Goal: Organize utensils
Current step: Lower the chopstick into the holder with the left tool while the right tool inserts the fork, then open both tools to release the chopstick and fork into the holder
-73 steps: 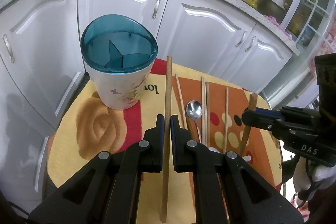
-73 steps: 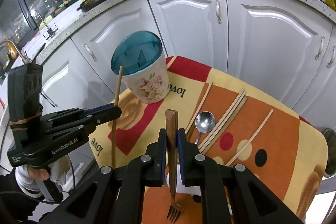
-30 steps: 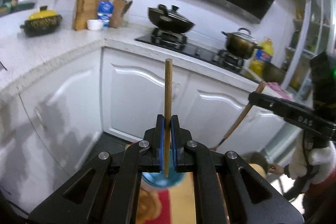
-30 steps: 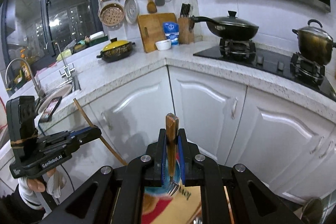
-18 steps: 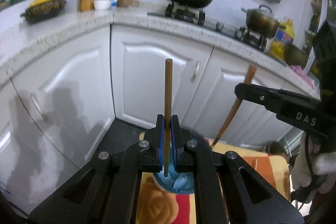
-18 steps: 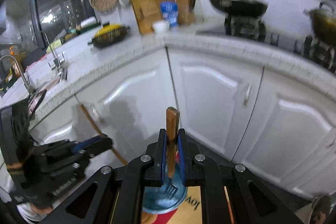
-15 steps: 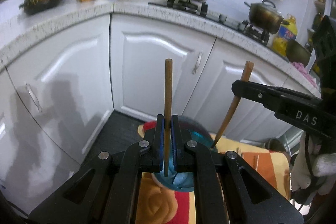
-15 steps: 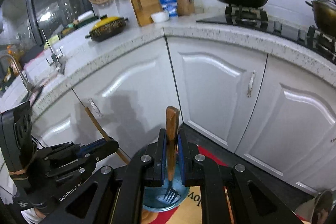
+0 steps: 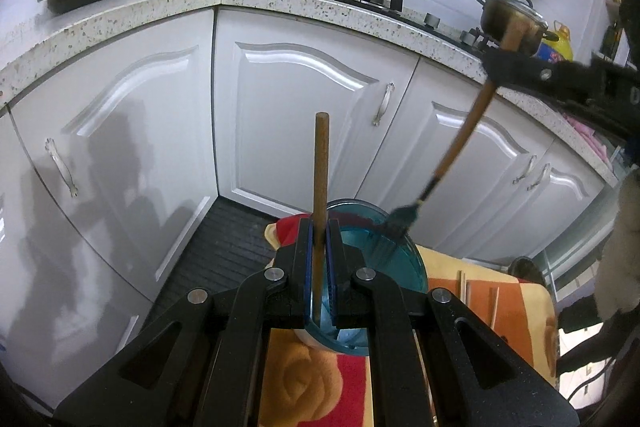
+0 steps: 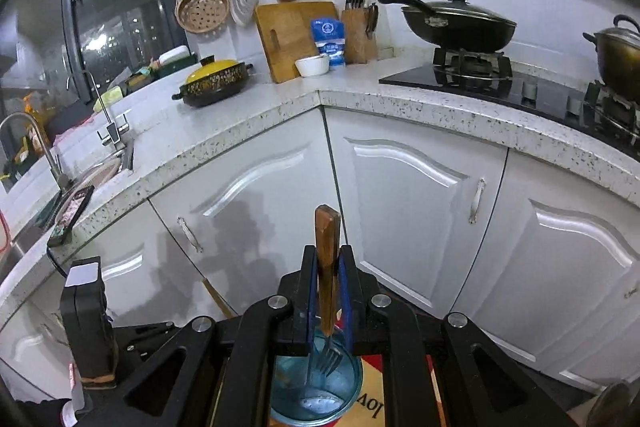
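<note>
My left gripper (image 9: 320,231) is shut on a brown wooden chopstick (image 9: 321,167) that stands upright, its lower end over the teal-lidded utensil holder (image 9: 384,267). My right gripper (image 10: 328,259) is shut on the wooden handle of a fork (image 10: 327,247). The fork's tines (image 10: 326,359) reach down into the open teal top of the holder (image 10: 320,399). In the left wrist view the right gripper (image 9: 496,67) comes in from the upper right, and the fork (image 9: 460,143) slants down to the holder's rim. The left gripper's body (image 10: 88,323) shows at the lower left of the right wrist view.
The holder stands on a small table with an orange, red and yellow cloth (image 9: 516,303), where light chopsticks (image 9: 464,285) lie. White cabinet doors (image 9: 296,115) and a speckled counter (image 10: 420,107) with pots curve behind. A gloved hand (image 9: 624,247) is at the right.
Both grippers have come down toward the holder. The fork's tines now dip into its teal top, and the chopstick's lower end hangs over it. Both grips are unchanged.
</note>
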Demonstrator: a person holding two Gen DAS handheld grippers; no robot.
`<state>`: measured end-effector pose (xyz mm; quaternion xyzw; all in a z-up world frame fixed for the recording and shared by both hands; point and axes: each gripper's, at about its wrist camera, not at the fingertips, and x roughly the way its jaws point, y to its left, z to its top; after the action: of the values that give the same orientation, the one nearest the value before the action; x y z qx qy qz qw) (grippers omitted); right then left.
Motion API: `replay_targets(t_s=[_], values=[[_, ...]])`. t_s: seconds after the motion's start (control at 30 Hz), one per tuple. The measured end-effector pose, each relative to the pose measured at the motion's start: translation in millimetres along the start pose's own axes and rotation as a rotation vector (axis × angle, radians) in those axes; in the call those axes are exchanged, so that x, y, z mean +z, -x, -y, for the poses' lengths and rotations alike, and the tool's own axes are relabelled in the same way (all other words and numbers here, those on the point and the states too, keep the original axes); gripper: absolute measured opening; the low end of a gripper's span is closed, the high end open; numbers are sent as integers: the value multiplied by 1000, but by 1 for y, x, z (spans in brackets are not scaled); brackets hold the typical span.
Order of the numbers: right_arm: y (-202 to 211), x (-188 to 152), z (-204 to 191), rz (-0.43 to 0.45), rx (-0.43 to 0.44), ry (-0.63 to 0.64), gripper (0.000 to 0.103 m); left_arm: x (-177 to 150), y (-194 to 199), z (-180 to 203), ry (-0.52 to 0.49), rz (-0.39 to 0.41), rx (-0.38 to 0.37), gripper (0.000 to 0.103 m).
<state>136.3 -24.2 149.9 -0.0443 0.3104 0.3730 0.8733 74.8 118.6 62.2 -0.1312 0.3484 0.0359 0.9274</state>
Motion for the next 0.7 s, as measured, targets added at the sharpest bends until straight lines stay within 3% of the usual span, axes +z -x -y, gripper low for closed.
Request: replay_targets(t_s=[0.3, 0.4, 0.47, 0.7], values=[[-59, -51, 8, -187, 4, -32, 10, -7, -6, 1, 0, -25, -9, 5], [-64, -60, 14, -217, 14, -49, 11, -9, -6, -1, 9, -30, -12, 16], [-60, -64, 18, -212, 13, -65, 30, -10, -4, -2, 17, -28, -11, 29], [-46, -81, 25, -228, 19, -100, 36, -17, 5, -4, 42, -23, -9, 36]])
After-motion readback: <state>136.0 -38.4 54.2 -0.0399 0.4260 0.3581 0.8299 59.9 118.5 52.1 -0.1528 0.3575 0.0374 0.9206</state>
